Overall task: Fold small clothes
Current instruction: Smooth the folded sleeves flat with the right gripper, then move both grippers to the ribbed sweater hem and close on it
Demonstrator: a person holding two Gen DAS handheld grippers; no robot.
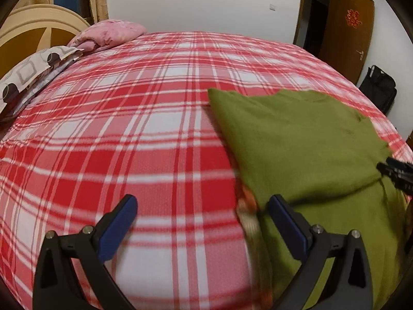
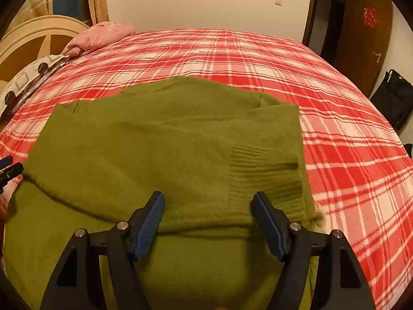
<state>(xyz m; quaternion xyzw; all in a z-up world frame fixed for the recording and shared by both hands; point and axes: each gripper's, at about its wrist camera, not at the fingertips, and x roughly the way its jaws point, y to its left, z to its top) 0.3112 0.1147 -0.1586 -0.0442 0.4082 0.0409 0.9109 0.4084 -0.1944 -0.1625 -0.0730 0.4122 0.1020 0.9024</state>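
Observation:
A green knitted sweater (image 2: pixel 160 155) lies on the red plaid bed cover (image 2: pixel 348 155), partly folded, with its sleeves laid over the body and a ribbed cuff (image 2: pixel 260 173) at the right. My right gripper (image 2: pixel 209 199) hovers open above the sweater's folded edge, its blue pads apart and gripping nothing. In the left wrist view the sweater (image 1: pixel 296 142) fills the right side. My left gripper (image 1: pixel 202 202) stands open over the plaid cover (image 1: pixel 116 129) at the sweater's left edge, its right fingertip (image 1: pixel 277 202) over the green cloth. A blurred orange patch (image 1: pixel 247 206) shows beside that edge.
A pink pillow (image 1: pixel 108 33) and a patterned pillow (image 1: pixel 28 72) lie at the headboard (image 1: pixel 31 25) on the far left. A brown door (image 1: pixel 346 31) and a black bag (image 1: pixel 379 87) stand beyond the bed's right side.

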